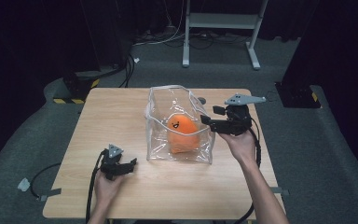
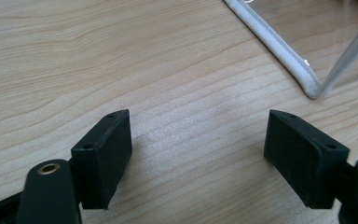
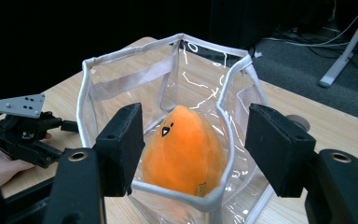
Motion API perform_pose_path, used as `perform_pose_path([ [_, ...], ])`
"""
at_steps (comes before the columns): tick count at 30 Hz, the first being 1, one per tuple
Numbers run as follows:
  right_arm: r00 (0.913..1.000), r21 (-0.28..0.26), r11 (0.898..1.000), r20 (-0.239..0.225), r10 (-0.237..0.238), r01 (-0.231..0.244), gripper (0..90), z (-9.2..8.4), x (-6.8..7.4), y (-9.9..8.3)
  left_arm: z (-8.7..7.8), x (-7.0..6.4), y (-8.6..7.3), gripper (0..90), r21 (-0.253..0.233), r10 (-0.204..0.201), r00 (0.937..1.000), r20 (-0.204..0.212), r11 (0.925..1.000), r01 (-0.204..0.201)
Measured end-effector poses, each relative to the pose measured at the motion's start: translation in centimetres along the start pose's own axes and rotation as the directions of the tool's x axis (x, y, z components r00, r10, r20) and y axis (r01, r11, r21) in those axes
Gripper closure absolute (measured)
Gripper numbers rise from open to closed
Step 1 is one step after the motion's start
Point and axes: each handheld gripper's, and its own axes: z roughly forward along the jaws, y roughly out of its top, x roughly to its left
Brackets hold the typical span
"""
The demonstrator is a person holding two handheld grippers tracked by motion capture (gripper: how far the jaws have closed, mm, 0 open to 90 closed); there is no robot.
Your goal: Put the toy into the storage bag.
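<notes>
An orange plush [image 3: 186,149] sits in a clear, white-trimmed bag [image 3: 86,88] on a light wood-grain table [image 1: 112,116]

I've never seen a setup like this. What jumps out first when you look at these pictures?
The bright orange plush toy with a little face, sitting inside a clear plastic bag at the middle of the wooden table. The right gripper hangs at the bag's right rim with its fingers apart, nothing held. The left gripper rests open on the table near the bag's front left corner.
</notes>
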Motion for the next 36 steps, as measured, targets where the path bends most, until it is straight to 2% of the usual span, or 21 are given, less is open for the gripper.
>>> perform_pose_path([
  [16,0.9999,-0.054,0.998,-0.005,0.01,-0.01,35.0,-1.7,-0.5,-0.5,0.0,0.0,0.0,23.3,0.0,0.0,1.0,0.0,1.0,0.0],
  [36,0.9994,-0.11,0.994,0.022,0.028,-0.025,35.1,-4.2,-0.7,-1.2,0.0,0.0,0.0,23.3,0.001,-0.001,1.0,-0.001,1.0,0.001],
])
